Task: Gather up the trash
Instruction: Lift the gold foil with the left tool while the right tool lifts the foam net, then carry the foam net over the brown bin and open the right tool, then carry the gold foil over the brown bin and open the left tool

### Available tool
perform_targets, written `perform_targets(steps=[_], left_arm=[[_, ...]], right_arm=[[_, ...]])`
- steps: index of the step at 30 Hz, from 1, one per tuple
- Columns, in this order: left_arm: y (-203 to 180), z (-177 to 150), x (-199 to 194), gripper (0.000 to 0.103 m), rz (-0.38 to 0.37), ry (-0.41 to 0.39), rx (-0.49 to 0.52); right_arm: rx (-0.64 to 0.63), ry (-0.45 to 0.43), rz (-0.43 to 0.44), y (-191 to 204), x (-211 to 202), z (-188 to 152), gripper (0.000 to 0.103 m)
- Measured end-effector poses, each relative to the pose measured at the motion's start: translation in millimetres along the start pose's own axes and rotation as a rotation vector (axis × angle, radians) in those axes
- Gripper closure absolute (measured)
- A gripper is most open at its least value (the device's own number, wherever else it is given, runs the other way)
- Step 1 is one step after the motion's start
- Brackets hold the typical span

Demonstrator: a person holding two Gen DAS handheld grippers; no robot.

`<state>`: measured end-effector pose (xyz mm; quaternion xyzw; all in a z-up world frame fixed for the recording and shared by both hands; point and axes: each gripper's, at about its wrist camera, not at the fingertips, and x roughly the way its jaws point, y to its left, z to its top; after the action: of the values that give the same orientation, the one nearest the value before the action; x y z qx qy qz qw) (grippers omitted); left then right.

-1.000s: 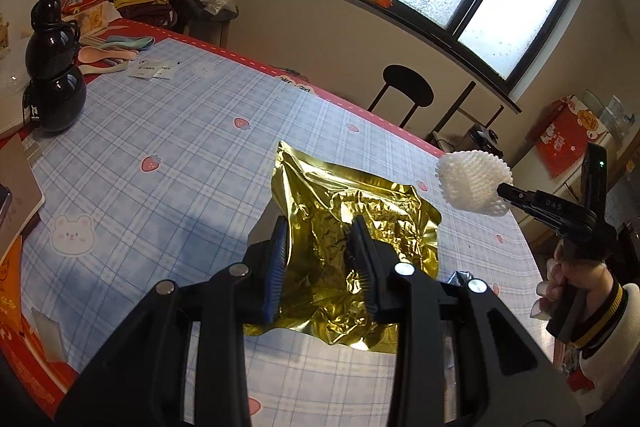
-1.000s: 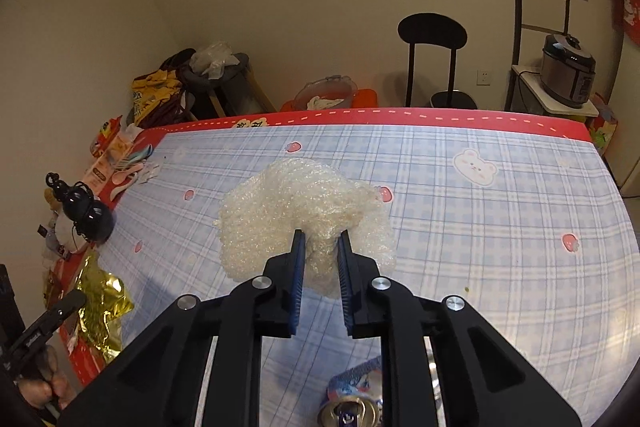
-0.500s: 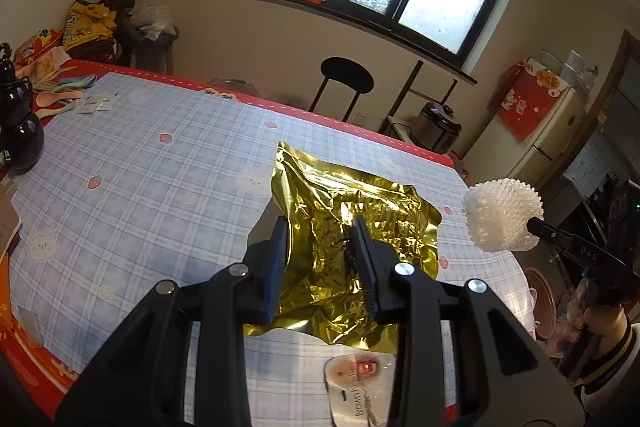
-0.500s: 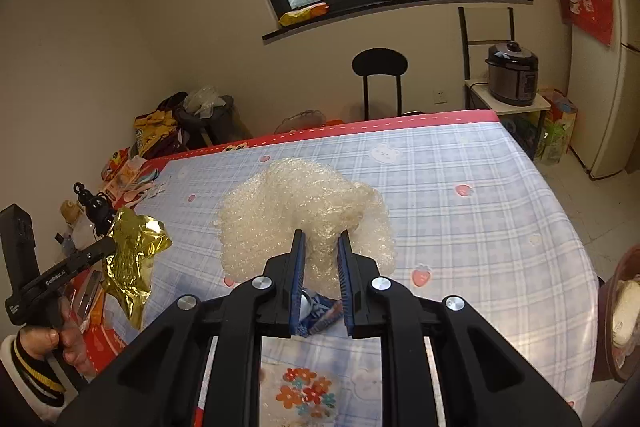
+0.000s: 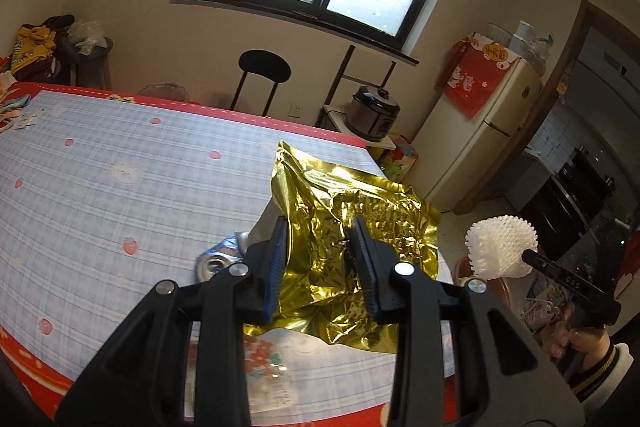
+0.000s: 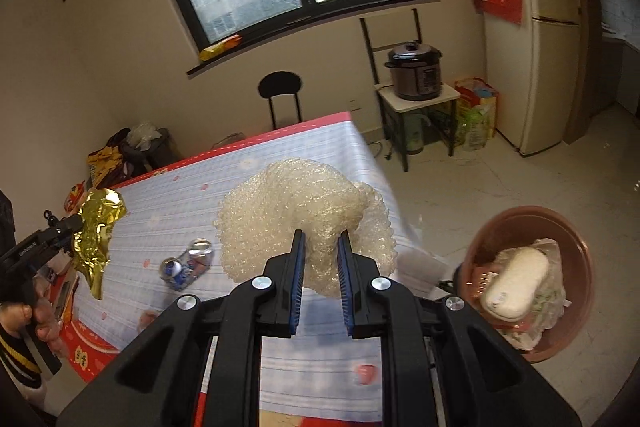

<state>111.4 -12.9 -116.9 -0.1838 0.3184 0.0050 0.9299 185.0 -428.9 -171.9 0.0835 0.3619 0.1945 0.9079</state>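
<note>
A crumpled gold foil snack bag (image 5: 352,227) hangs pinched in my left gripper (image 5: 320,239), its jaws closed on the bag's lower middle. My right gripper (image 6: 320,251) is clamped on a puffy wad of clear bubble wrap (image 6: 304,211), which billows up toward twelve o'clock from the jaws.

Both pieces look very light and soft — the foil is slick and crinkly and may slide, so a fold near an edge gives the surest hold; the bubble wrap squashes easily and is best taken where it bunches.

At three o'clock in the right view, down on the floor, sits a round reddish-brown plastic waste bin (image 6: 560,219) already holding rubbish — likely where both go. At nine o'clock lies a crushed blue drink can (image 6: 188,263) on the blue checked tablecloth (image 6: 192,203), not yet collected.
</note>
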Motion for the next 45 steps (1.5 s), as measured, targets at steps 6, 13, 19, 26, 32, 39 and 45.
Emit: perform_targets(steps=[6, 13, 19, 26, 32, 39, 45], left_arm=[[-78.7, -16.6, 35.2, 0.068, -0.062, 0.028, 0.028], [-139.9, -34.9, 76.3, 0.068, -0.096, 0.077, 0.061], [-161.6, -41.2, 95.8, 0.068, -0.111, 0.107, 0.087], [-179.8, -37.9, 102.2, 0.068, -0.144, 0.112, 0.131], [-215.6, -43.4, 113.2, 0.068, -0.207, 0.132, 0.193], [-278.8, -63.4, 151.6, 0.068, -0.293, 0.199, 0.293], [-343.3, -76.7, 187.3, 0.064, -0.361, 0.231, 0.391]], right_arm=[[0.088, 0.031, -0.175, -122.0, -23.1, -11.2, 0.086], [0.089, 0.132, -0.309, -203.9, -8.4, -19.4, 0.086], [0.097, 0.208, -0.310, -227.4, 4.8, -19.9, 0.053], [0.118, 0.111, -0.292, -220.6, -26.0, -9.4, 0.016], [0.122, 0.016, -0.326, -203.7, -63.6, -6.5, 0.005], [0.162, -0.034, -0.370, -211.8, -106.1, -13.8, 0.005], [0.206, -0.059, -0.426, -228.4, -135.3, -25.5, 0.005]])
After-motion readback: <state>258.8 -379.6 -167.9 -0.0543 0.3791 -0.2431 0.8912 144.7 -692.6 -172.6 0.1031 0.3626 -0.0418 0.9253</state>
